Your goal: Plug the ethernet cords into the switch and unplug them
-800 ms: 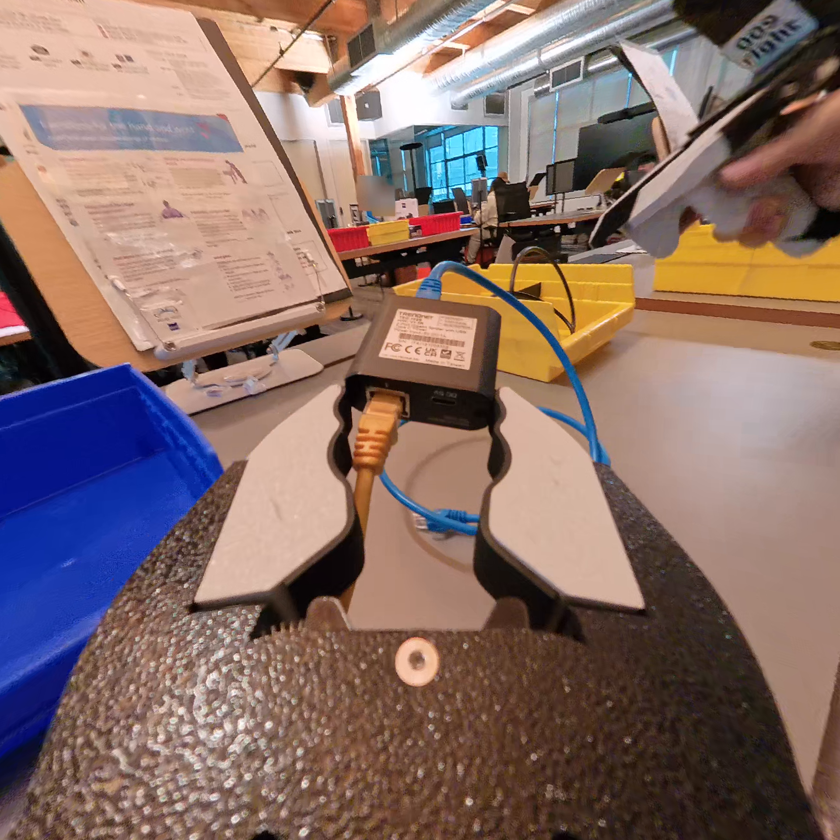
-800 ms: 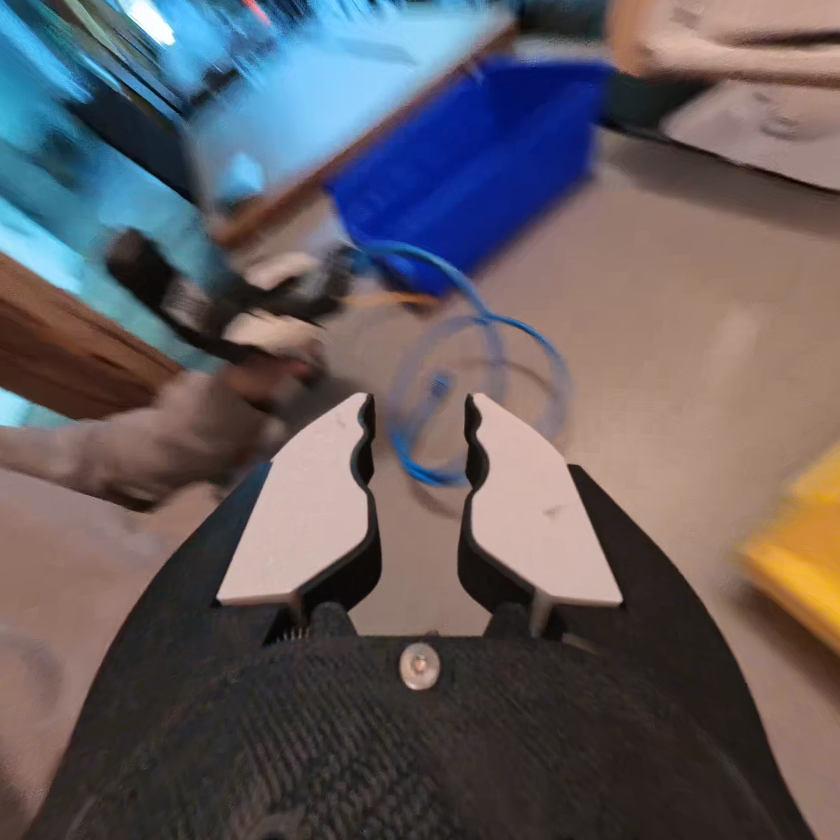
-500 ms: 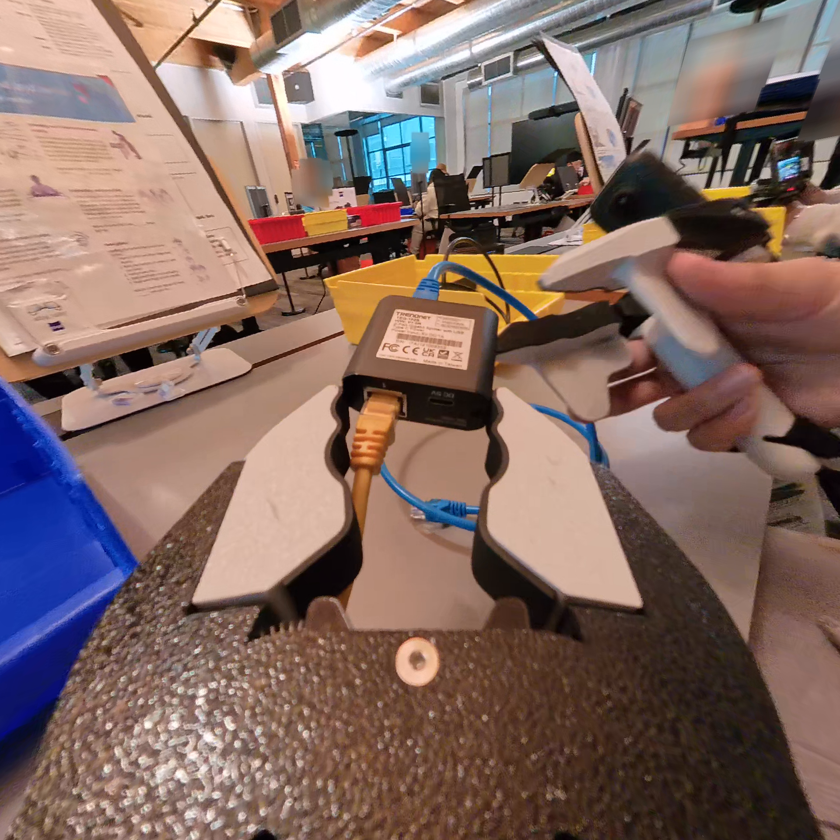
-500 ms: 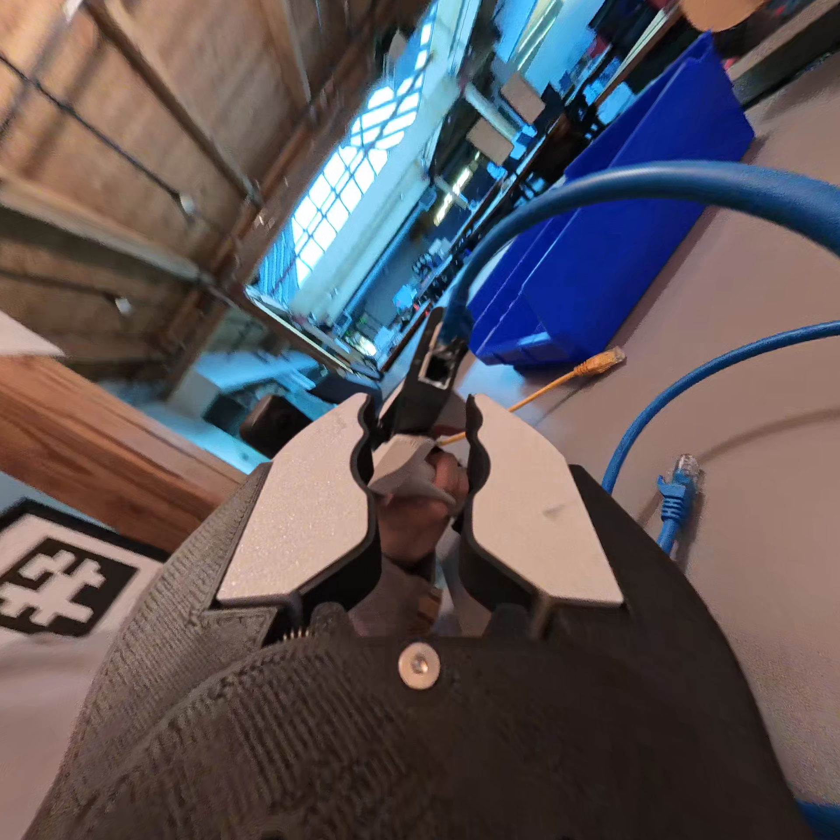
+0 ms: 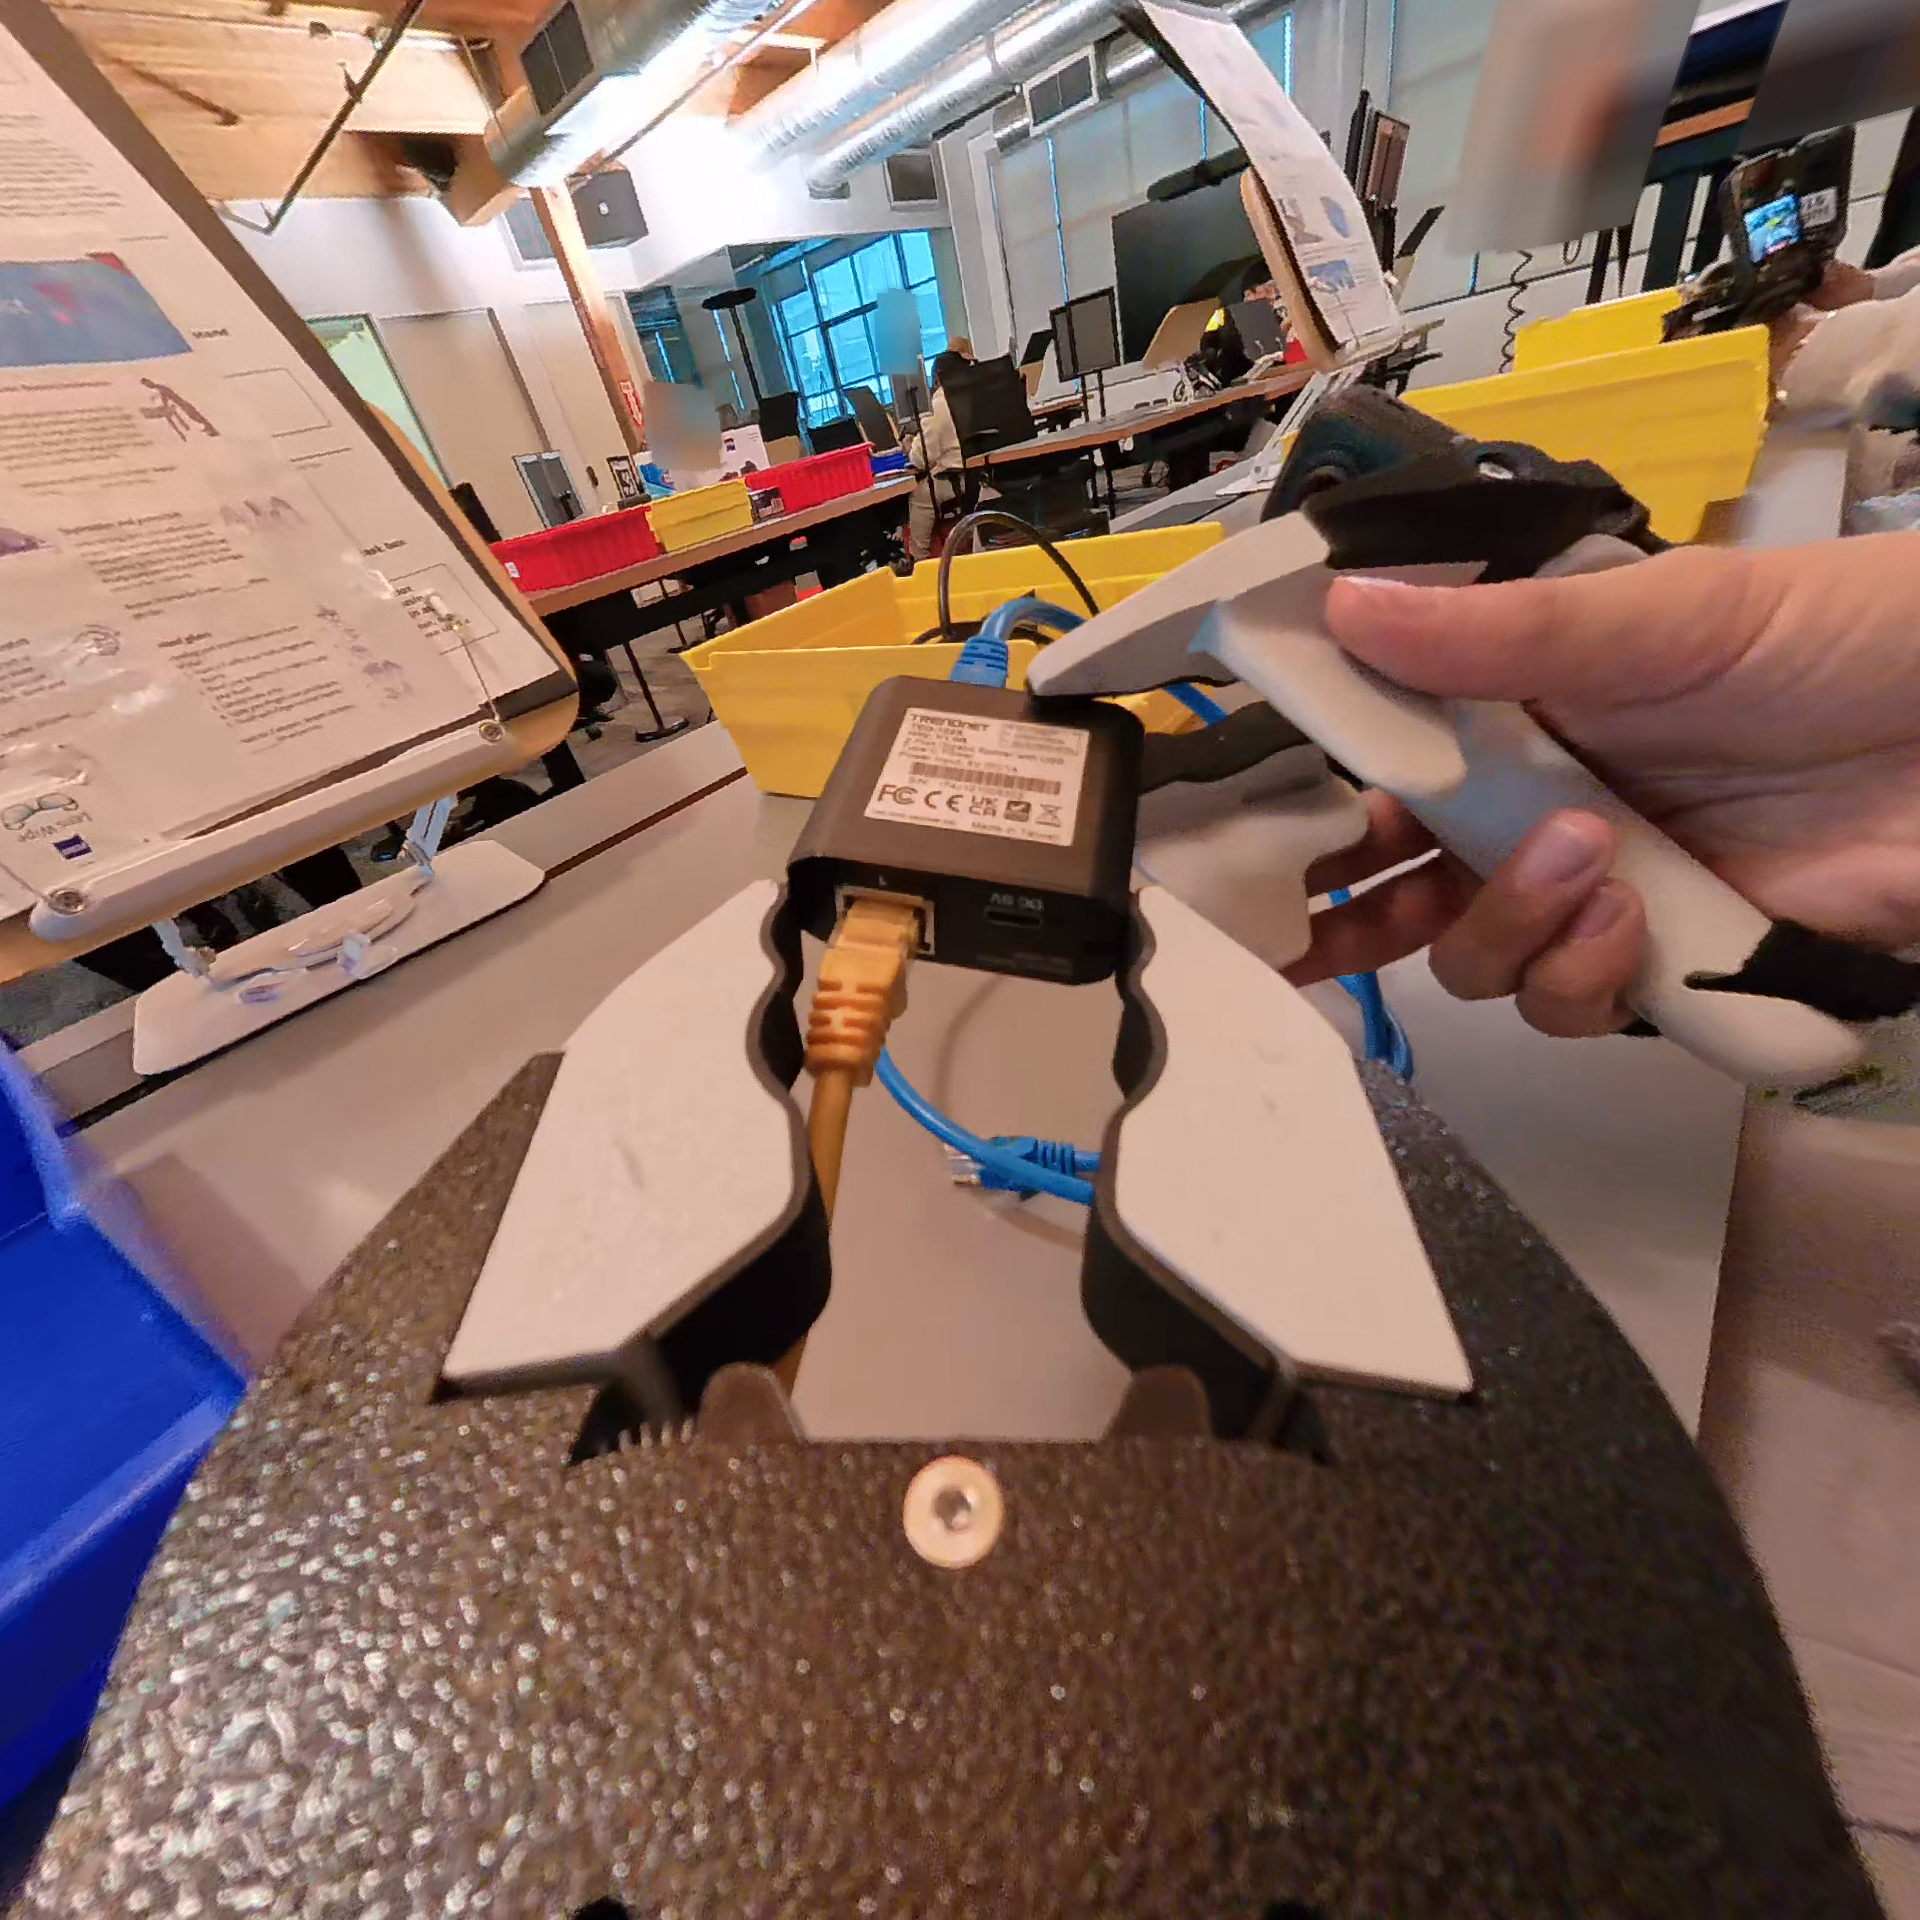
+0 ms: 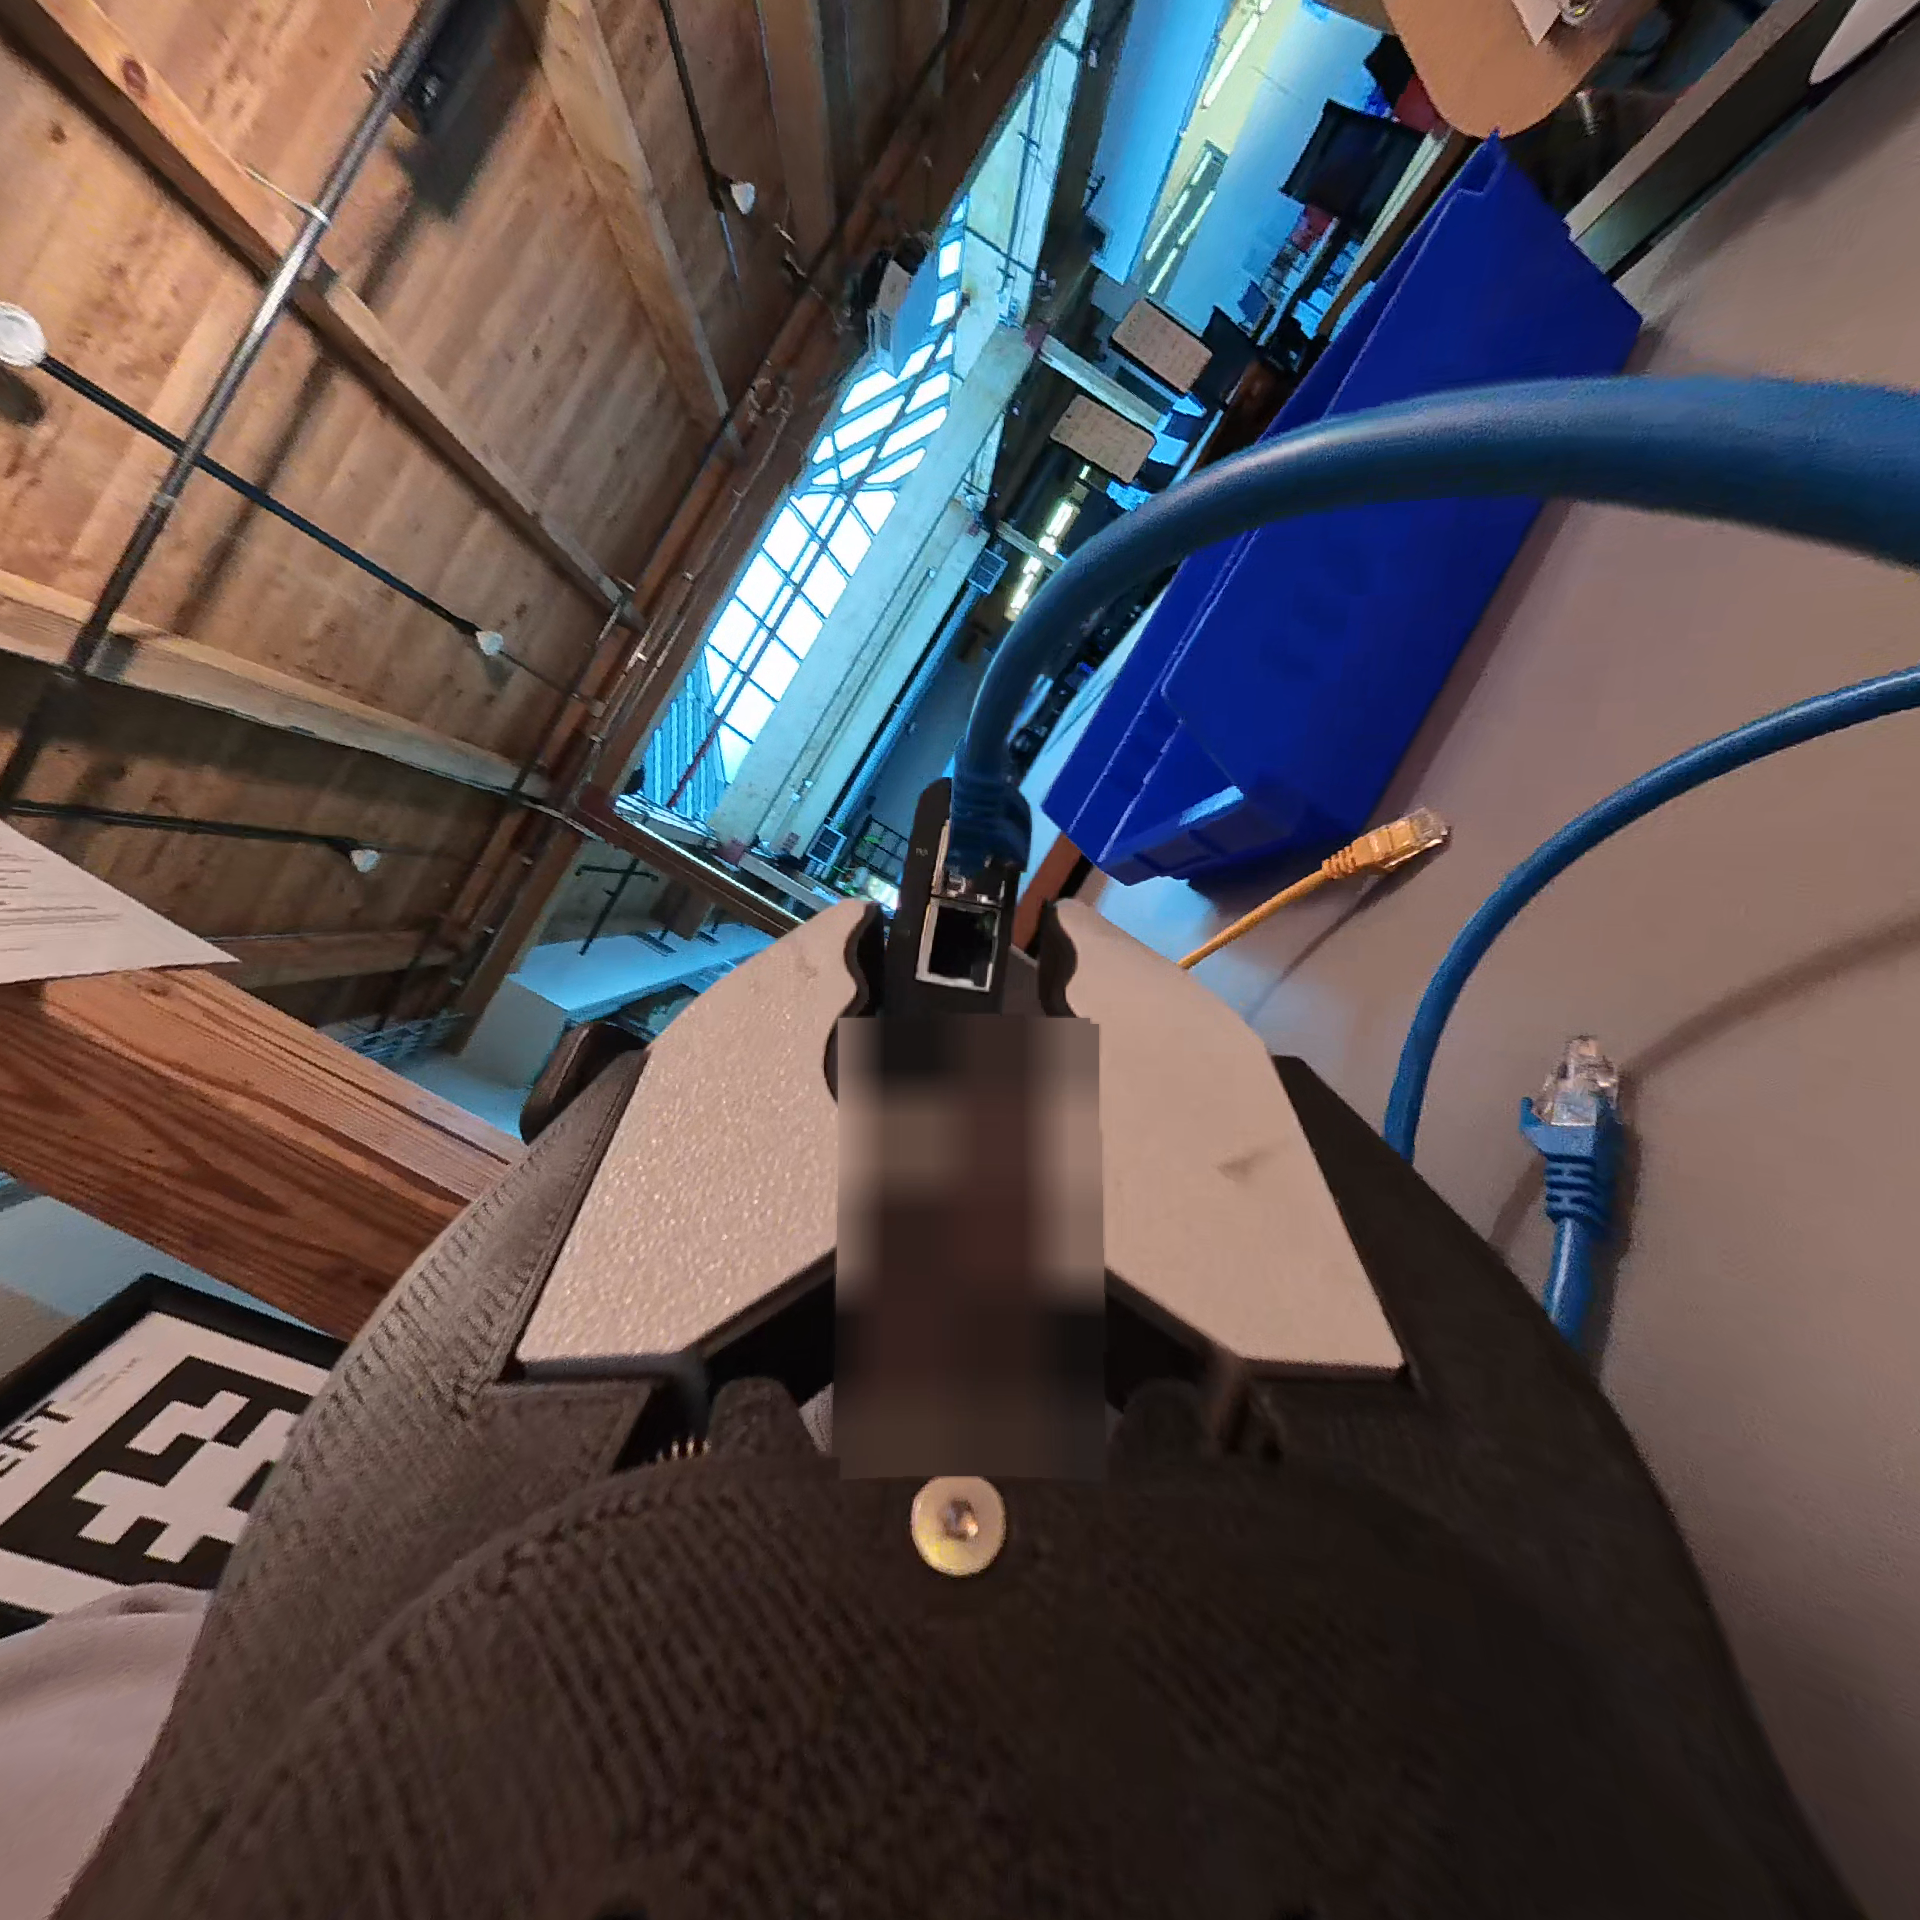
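Observation:
My left gripper (image 5: 956,935) is shut on the black switch (image 5: 977,790) and holds it above the grey table. A yellow ethernet cord (image 5: 857,997) is plugged into the switch's near left port. A blue cord's plug (image 5: 982,655) sits in the far side. My right gripper (image 5: 1132,748), in a person's hand, reaches in from the right with one finger over and one under the switch's far end. In the right wrist view the right gripper (image 6: 956,945) closes on the switch (image 6: 961,935), an empty port facing me, the blue plug (image 6: 982,821) just above it.
A loose blue plug (image 5: 997,1164) lies on the table (image 5: 364,1039) below the switch and also shows in the right wrist view (image 6: 1574,1101), near the yellow cord's free end (image 6: 1392,842). A blue bin (image 5: 83,1403) stands left, a yellow bin (image 5: 831,686) behind, a tilted document stand (image 5: 208,571) far left. My two grippers' fingertips are within a few centimetres of each other.
The right gripper swung down from the upper right and closed in on the switch's far end. The left gripper kept hold of the switch and turned slightly to the right.

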A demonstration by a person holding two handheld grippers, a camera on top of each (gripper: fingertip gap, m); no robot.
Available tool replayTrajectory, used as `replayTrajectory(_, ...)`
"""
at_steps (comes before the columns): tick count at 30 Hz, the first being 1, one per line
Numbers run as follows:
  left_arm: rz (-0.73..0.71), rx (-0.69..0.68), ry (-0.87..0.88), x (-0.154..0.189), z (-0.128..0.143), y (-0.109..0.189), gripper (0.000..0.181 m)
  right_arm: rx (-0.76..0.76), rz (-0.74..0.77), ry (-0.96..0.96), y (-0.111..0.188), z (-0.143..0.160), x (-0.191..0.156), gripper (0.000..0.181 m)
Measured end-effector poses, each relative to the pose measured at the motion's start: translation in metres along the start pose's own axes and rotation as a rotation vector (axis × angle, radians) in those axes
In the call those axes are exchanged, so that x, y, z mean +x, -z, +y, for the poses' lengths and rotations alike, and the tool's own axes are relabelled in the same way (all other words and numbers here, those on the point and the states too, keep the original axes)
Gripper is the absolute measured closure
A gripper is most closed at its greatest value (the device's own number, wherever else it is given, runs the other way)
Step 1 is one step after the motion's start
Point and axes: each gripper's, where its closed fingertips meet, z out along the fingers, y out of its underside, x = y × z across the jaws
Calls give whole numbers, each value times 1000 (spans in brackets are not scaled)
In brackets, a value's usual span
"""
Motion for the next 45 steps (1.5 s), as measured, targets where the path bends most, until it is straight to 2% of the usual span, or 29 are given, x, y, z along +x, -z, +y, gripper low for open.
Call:
replayTrajectory(10,-10,-6,-20,3,2,-2,123,81,-5,-39,2,-8,5,160)
replayTrajectory(12,-13,4,-18,3,1,-1,124,98,-6,-52,2,-10,6,167)
replayTrajectory(19,-7,10,-14,4,-1,-1,124,132,-57,-91,2,-10,4,167)
replayTrajectory(40,-18,-26,-57,6,6,-4,124,182,-81,-78,5,-8,11,168)
replayTrajectory(45,-21,-48,-64,7,12,-5,123,168,-35,-28,7,-6,16,169)
